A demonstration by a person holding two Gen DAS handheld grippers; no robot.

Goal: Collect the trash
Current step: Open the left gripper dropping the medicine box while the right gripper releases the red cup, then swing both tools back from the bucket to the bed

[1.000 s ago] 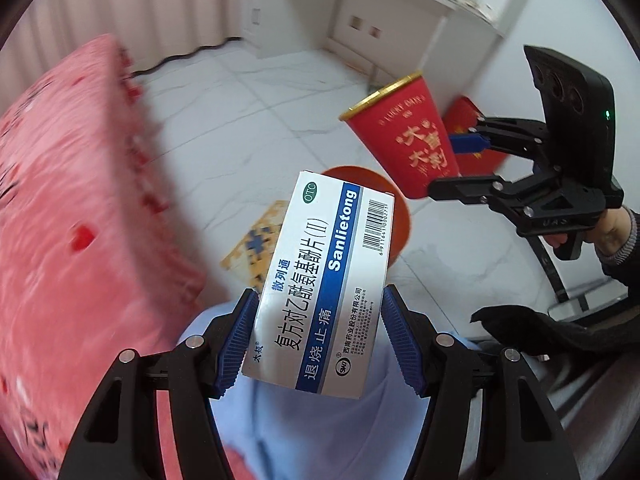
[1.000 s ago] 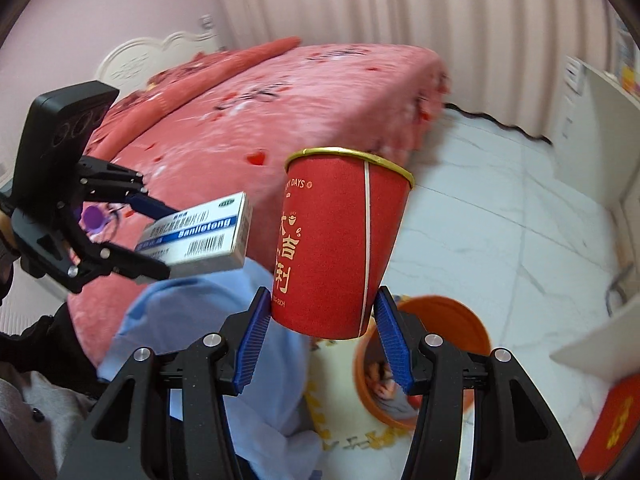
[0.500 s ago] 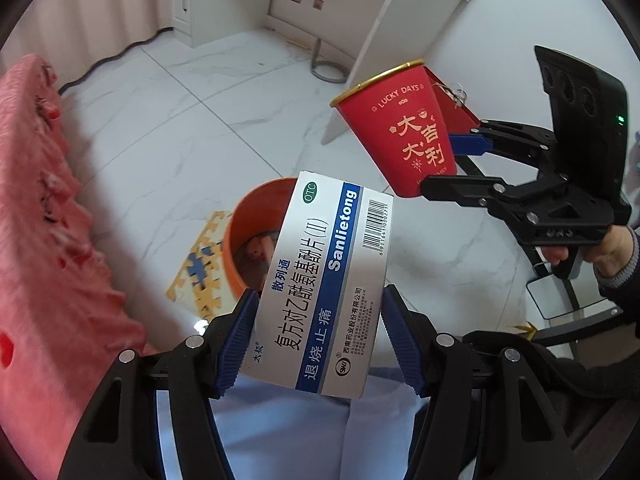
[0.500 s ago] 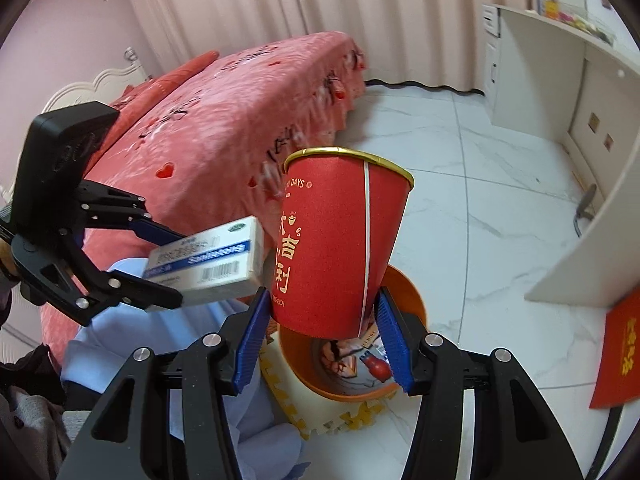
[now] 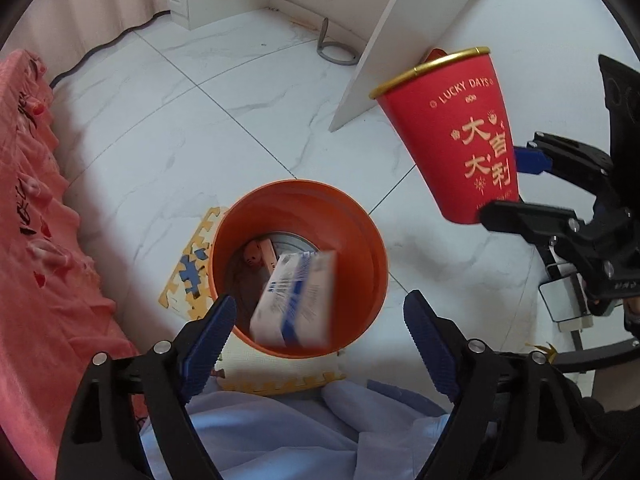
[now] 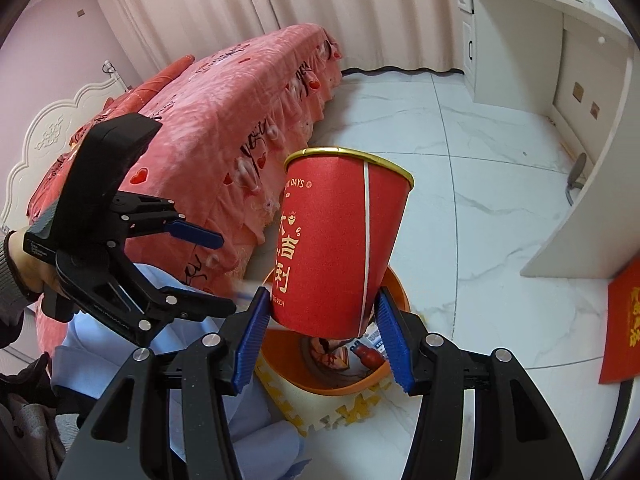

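Note:
My left gripper (image 5: 318, 318) is open and empty, right above the orange trash bin (image 5: 376, 248). The white-and-blue medicine box (image 5: 296, 300) is blurred, falling into the bin, free of the fingers. My right gripper (image 6: 322, 334) is shut on a red paper cup (image 6: 340, 244) with a gold rim, held upright above the bin (image 6: 344, 390). In the left wrist view the cup (image 5: 460, 132) is up to the right of the bin. In the right wrist view the left gripper (image 6: 208, 272) shows open at left. Other trash lies inside the bin.
A pink bed (image 6: 224, 120) stands left of the bin. The bin stands on a yellow foam puzzle mat (image 5: 188, 276) on white marble tiles. A white desk (image 6: 592, 120) is at the right, with a red envelope (image 6: 624, 316) against it. Light blue cloth (image 5: 304, 432) lies below the grippers.
My left gripper opened and let go of the medicine box, which now drops into the bin. Both grippers moved closer over the bin. The right gripper still holds the cup.

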